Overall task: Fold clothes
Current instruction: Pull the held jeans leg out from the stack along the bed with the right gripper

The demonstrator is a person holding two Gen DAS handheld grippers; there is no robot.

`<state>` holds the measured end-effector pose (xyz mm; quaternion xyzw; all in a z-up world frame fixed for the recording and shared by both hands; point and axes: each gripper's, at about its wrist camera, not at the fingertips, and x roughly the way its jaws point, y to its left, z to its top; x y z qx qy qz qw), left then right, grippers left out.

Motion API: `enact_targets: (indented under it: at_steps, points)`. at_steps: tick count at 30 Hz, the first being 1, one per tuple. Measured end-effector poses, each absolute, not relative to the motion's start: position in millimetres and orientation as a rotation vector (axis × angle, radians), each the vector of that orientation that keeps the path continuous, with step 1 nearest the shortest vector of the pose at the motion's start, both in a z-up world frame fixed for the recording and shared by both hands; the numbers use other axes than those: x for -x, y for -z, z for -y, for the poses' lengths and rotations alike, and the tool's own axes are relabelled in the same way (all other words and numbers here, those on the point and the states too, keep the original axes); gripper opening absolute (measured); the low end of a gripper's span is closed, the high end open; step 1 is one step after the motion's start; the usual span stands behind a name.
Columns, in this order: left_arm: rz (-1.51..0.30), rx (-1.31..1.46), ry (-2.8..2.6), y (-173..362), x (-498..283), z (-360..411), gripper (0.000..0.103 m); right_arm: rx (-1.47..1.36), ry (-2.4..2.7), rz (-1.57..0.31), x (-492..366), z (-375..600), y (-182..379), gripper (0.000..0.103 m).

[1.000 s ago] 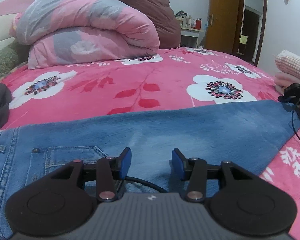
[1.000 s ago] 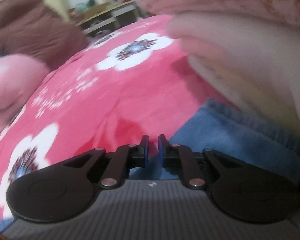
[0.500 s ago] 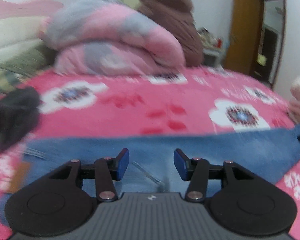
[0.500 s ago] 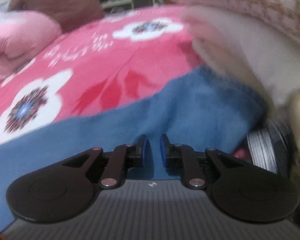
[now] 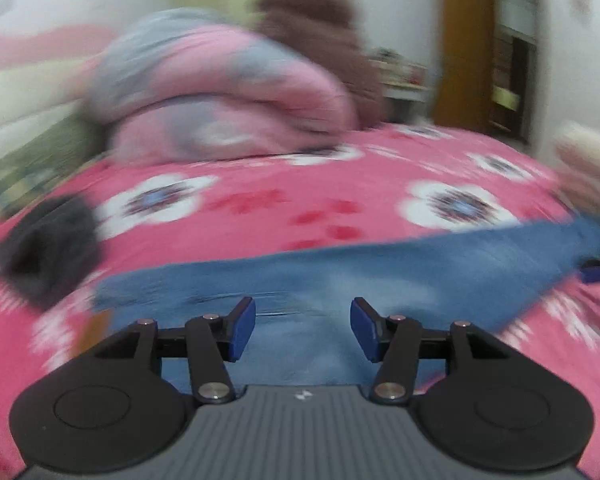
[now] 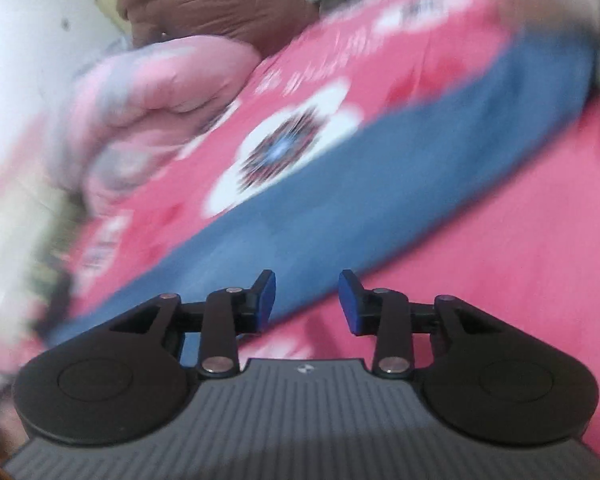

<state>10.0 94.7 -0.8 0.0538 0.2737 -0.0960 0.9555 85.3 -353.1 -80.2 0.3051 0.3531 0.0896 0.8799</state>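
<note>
Jeans (image 5: 340, 276): blue denim, spread flat as a long band across the pink floral bedspread (image 5: 260, 200). One narrow end, seemingly a leg end, runs toward the right edge of the left wrist view; the other lies below the left gripper. In the right wrist view the denim (image 6: 340, 200) crosses on a diagonal, its near edge just ahead of the fingers.

Left gripper (image 5: 303, 328): jaws parted and just been widening; denim lies beneath the gap, but nothing is pinched between the blue pads (image 5: 242, 330).

Right gripper (image 6: 307, 303): jaws parted, just been opening from nearly closed; the gap shows the edge of the denim and bare bedspread below, and no cloth is held.

Step in hand, by judgement: a release and repositioning between folds; the garment looks laid out lengthwise, perhaps already doubled, with the crosswise fold not yet made. Both views are heavily blurred.

Next move calls for: each gripper settling on an edge or corner at one end, closing on all layers, then carrying that end over toward the other.

Surroundings: rolled pink-and-grey quilt (image 5: 220, 92) at the far side of the bed; brown padded coat (image 5: 320, 40) behind it; dark garment (image 5: 48, 248) at left; pale folded items (image 5: 584, 152) at right; wooden door (image 5: 464, 40).
</note>
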Motion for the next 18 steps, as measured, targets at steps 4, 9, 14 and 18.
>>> enact_targets:
  at_steps: [4,9,14,18]
  points:
    - [-0.543,-0.254,0.442,19.5,-20.8,-23.5,0.054,-0.766,-0.226,-0.792,-82.6,329.1,103.8,0.034]
    - [-0.542,-0.511,0.585,52.7,-31.8,52.6,0.054,-0.949,-0.227,-0.768,-91.4,325.0,118.3,0.034]
    - [-0.520,-0.682,0.578,77.2,-37.0,89.6,0.053,-1.124,-0.308,-0.747,-95.2,330.5,126.1,0.036]
    - [-0.536,-0.667,0.579,76.2,-49.2,90.1,0.032,-1.241,-0.372,-0.711,-96.2,338.6,129.7,0.036]
